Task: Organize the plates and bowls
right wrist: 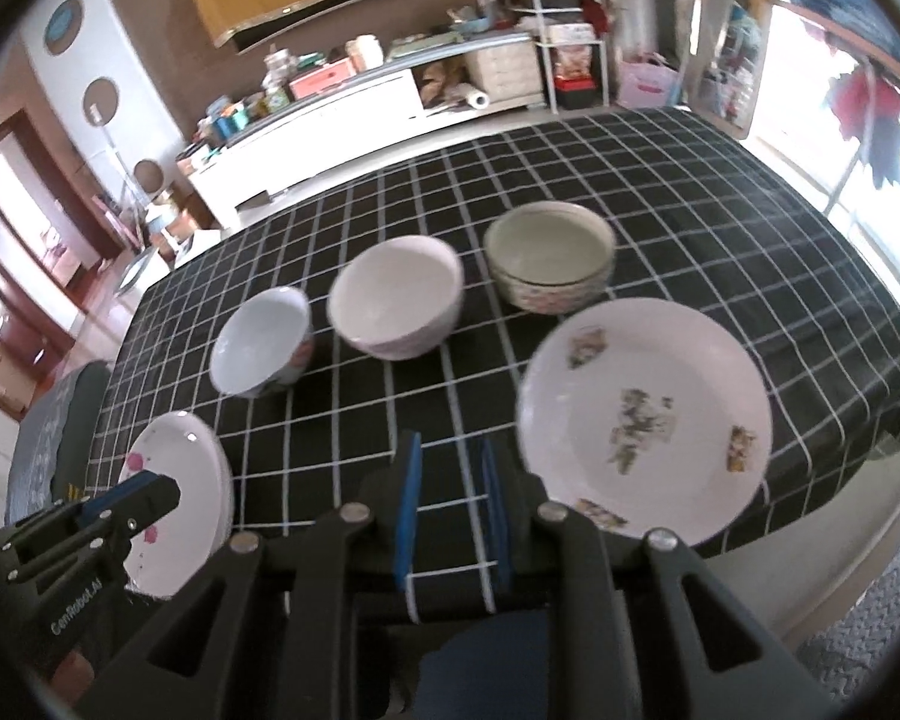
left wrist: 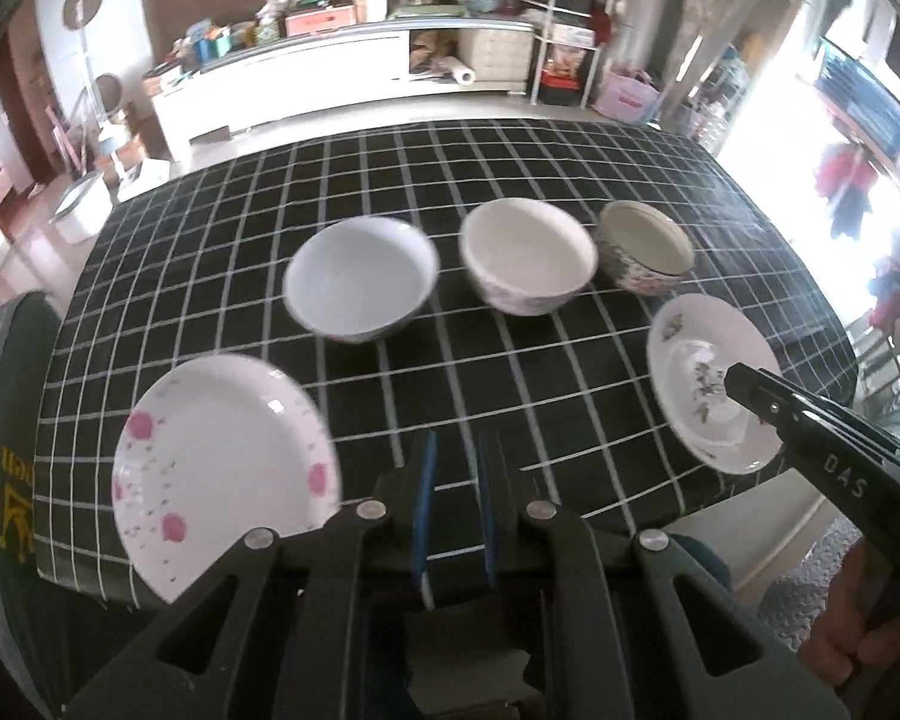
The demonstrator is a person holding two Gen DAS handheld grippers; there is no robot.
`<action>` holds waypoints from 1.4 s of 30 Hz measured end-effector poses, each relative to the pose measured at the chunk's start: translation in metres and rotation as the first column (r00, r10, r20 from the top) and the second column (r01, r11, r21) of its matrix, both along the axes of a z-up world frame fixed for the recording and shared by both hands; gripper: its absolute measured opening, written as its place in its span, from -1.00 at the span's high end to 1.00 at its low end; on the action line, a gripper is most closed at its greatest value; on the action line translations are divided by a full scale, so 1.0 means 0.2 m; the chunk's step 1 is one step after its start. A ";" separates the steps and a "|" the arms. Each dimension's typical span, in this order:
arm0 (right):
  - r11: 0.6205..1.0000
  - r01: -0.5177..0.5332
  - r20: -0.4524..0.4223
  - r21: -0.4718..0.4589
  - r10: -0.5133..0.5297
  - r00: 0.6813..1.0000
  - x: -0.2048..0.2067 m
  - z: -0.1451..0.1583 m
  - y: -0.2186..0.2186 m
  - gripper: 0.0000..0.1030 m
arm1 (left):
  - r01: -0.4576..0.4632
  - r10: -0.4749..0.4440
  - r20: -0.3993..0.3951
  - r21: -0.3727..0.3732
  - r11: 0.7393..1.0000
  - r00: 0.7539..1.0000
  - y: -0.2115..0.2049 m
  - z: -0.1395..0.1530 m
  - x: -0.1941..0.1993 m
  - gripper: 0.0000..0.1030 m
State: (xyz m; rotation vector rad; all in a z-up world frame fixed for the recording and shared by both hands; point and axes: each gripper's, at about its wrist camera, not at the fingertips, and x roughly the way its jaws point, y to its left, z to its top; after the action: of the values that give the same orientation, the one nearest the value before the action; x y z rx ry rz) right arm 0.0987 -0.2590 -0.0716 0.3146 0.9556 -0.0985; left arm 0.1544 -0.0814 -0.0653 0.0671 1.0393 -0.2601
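You stand at the near edge of the table, its black checked cloth carrying everything in the open and nothing stacked, so I judge you at the very start: the approach before a first pick.

The two plates lie nearest you. The pink plate sits near left, overhanging the table edge; the sprig plate sits near right.

Behind them the three bowls run in a row, apart from each other: the blue bowl left, the white bowl in the middle, the patterned bowl right.

Your left gripper hangs over the cloth between the plates, pads parted and holding nothing. Your right gripper does likewise, just left of the sprig plate.

The next move probably calls for one plate's rim taken between the pads and carried onto the other; the bowls would then nest. The overhanging pink plate offers the easier rim.
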 end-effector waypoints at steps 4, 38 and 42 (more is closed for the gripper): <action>0.999 0.045 -0.009 0.012 -0.045 0.999 -0.01 -0.02 -0.11 0.51 | 0.042 -0.042 -0.003 0.008 0.999 0.999 -0.12 -0.01 0.03 0.78; 0.963 0.268 -0.095 0.025 -0.264 0.960 -0.03 -0.32 -0.74 0.06 | 0.224 -0.218 -0.139 0.023 0.974 0.966 -0.79 -0.38 0.30 0.49; 0.961 0.274 -0.103 0.017 -0.271 0.957 -0.03 -0.35 -0.77 0.01 | 0.237 -0.231 -0.153 0.019 0.971 0.961 -0.84 -0.42 0.32 0.45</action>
State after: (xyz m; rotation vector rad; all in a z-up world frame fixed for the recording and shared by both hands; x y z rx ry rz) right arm 0.0936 -0.4139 -0.1408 0.4738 1.0095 -0.3552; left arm 0.2179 -0.2487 -0.1490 0.2076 1.1868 -0.4669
